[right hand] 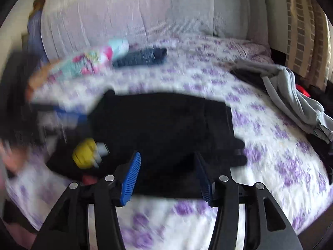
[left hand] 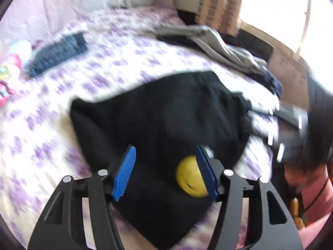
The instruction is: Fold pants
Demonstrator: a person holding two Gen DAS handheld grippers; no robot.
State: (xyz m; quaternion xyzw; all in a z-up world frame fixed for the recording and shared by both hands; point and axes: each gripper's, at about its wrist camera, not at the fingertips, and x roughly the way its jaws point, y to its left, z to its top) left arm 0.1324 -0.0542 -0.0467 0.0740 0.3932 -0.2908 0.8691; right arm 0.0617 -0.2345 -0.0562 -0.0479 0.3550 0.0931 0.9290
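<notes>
While both frames blur any writing, each gripper (left hand: 165, 171) (right hand: 166, 176) gapes above black pants (left hand: 158, 112).

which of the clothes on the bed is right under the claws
The black pants, spread flat on the bedspread. The folded navy garment and the grey heap lie farther back.

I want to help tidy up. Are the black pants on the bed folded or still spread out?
Folded. The black pants lie as one compact block on the flowered bedsheet, with no separate legs stretched out.
</notes>
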